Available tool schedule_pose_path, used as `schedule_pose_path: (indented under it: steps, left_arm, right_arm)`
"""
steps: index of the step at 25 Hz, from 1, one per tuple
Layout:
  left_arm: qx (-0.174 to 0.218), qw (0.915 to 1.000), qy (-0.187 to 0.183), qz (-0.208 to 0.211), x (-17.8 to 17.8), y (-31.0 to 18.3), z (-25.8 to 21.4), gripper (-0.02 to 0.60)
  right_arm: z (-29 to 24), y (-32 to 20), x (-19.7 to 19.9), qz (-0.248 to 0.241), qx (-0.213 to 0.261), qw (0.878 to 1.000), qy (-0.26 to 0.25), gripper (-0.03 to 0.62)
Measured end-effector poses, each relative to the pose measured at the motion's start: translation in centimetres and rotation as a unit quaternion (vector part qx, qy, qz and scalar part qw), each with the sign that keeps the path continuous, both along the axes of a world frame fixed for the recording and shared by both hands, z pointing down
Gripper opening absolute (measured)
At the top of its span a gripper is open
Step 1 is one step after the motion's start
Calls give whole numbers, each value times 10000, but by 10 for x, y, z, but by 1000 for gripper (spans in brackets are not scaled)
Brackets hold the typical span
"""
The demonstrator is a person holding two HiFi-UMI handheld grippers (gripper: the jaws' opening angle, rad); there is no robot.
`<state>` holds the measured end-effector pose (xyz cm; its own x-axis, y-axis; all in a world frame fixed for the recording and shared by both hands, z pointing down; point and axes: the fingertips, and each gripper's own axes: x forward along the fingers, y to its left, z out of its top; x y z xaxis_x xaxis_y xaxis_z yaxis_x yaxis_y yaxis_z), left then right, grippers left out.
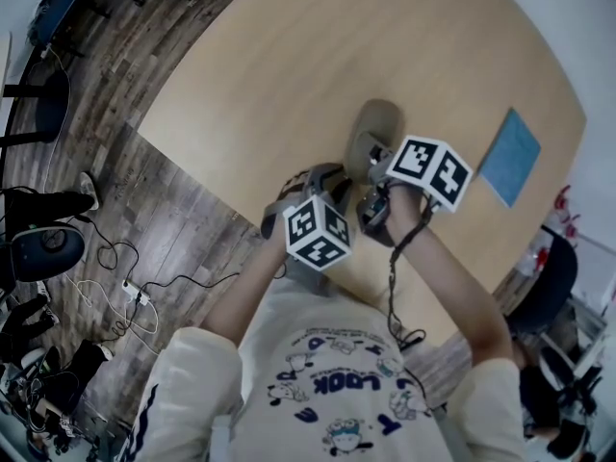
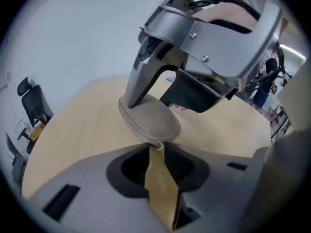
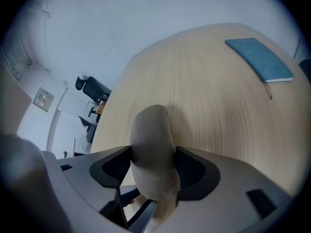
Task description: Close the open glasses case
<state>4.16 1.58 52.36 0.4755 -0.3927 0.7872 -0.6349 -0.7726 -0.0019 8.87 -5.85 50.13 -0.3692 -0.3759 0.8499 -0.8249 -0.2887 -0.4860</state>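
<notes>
A grey fabric glasses case [image 1: 377, 126] lies closed on the wooden table [image 1: 289, 56], near the person's edge. My right gripper [image 1: 372, 160] straddles it across its width, both jaws against its sides, as the right gripper view shows at the case [image 3: 152, 154]. In the left gripper view the case [image 2: 150, 121] ends just beyond my left gripper [image 2: 156, 152], whose jaws stand open with only bare table between them. The small zip pull [image 2: 159, 147] hangs at that near end. The right gripper's finger [image 2: 144, 89] rests on the case's far part.
A blue notebook [image 1: 510, 155] lies flat at the table's right side, well away from the case. Office chairs [image 1: 43, 239] and cables sit on the wood floor left of the table. The table's near edge runs just under both hands.
</notes>
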Motion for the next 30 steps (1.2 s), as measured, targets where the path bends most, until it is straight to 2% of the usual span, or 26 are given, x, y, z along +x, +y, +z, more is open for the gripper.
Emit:
schedule_pose_path:
  steps: [5, 8, 14, 17, 21, 24, 27, 30]
  left_arm:
    - [3, 10000, -33, 15, -1, -1, 1, 66]
    - [124, 9998, -141, 2, -2, -3, -2, 5]
    - [316, 9982, -500, -110, -3, -7, 1, 5]
    - [343, 9975, -614, 70, -3, -5, 0, 5]
    - [299, 9977, -501, 342, 2, 0, -1, 2]
    - [353, 9953, -534, 724, 17, 12, 2, 2]
    - [244, 9980, -317, 479, 16, 14, 6, 2]
    - [79, 9996, -173, 232, 1, 6, 6, 2]
  right_arm:
    - [1, -1, 2, 37, -19, 10000, -89, 284]
    - [-1, -3, 2, 135, -32, 9998, -165, 284]
    - [1, -5, 2, 250, -6, 9997, -18, 284]
    - [1, -4, 1, 162, -77, 9998, 34, 284]
    - [2, -5, 1, 185, -270, 9994, -101, 284]
    - [2, -5, 0, 358, -336, 9987, -157, 284]
    - [2, -4, -3, 317, -339, 9985, -294, 284]
    - [-3, -7, -3, -43, -187, 9979, -622, 285]
